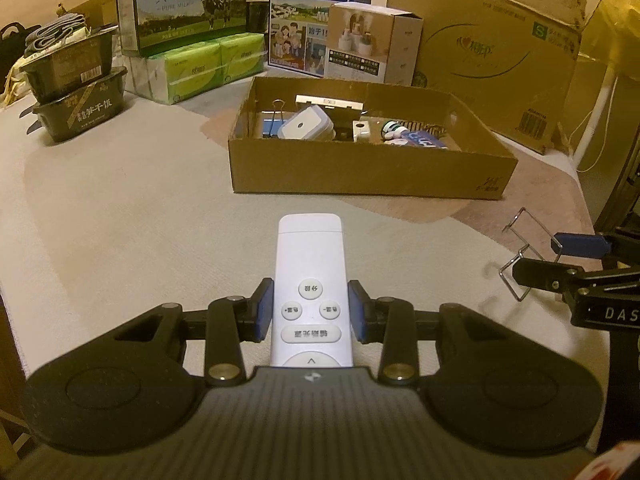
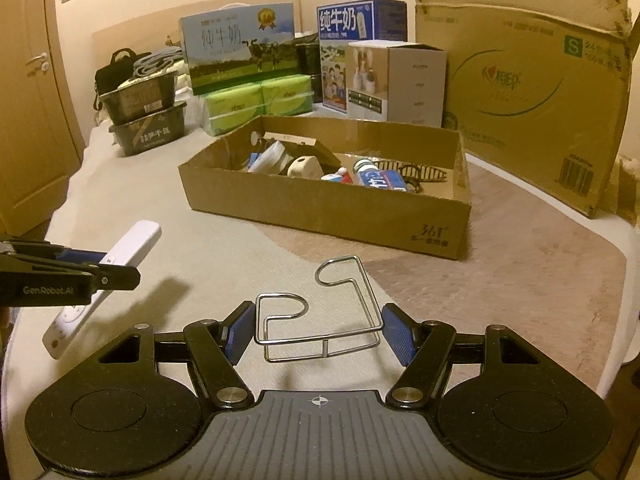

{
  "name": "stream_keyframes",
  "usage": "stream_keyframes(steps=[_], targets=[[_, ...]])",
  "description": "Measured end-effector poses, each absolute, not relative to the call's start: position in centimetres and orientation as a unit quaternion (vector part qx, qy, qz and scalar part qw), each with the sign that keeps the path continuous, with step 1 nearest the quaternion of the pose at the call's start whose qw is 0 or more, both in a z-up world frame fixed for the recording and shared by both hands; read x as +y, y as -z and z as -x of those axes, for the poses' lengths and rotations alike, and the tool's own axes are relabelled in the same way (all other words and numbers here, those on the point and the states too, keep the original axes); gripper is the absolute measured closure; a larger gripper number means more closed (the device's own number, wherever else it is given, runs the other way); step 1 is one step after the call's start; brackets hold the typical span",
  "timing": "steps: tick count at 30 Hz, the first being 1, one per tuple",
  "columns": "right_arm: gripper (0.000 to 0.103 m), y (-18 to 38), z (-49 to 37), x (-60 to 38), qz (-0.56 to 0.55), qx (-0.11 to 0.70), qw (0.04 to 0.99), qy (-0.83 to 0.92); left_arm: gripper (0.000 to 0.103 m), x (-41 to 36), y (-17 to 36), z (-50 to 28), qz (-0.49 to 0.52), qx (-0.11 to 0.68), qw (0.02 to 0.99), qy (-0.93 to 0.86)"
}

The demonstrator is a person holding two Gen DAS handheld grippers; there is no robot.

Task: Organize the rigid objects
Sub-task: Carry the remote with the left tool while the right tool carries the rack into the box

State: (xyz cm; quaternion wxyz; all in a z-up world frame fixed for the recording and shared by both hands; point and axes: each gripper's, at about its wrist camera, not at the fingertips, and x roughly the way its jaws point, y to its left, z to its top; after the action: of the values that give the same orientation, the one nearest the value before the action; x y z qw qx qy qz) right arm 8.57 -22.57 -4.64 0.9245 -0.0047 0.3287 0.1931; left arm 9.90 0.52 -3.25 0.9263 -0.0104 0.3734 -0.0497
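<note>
My left gripper (image 1: 311,311) is shut on a white remote control (image 1: 309,280), which points away from me and hangs above the pale bed cover. The right wrist view shows that same remote (image 2: 132,244) at the left, tilted in the left gripper's black fingers (image 2: 116,276). My right gripper (image 2: 319,334) is shut on a bent steel wire rack (image 2: 344,300), blue pads pressing its two sides. In the left wrist view the rack (image 1: 520,252) shows at the right edge. Ahead lies a shallow open cardboard box (image 1: 360,168) (image 2: 332,208) with several small items inside.
Behind the box stand milk cartons (image 1: 188,4), green tissue packs (image 1: 200,68), a small white product box (image 1: 372,44) and a large brown carton (image 1: 500,52). Two stacked black food tubs (image 1: 76,88) sit at the left. A wooden door (image 2: 28,100) is far left.
</note>
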Motion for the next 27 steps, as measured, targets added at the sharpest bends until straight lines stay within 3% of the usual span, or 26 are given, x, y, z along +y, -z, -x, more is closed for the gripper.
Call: stream_keyframes(steps=[27], targets=[[0.035,2.2,-8.6,-25.9,-0.010,0.316,0.935,-0.161,0.068,0.4,-1.2,-13.1,0.013,0.343,0.935,0.084]])
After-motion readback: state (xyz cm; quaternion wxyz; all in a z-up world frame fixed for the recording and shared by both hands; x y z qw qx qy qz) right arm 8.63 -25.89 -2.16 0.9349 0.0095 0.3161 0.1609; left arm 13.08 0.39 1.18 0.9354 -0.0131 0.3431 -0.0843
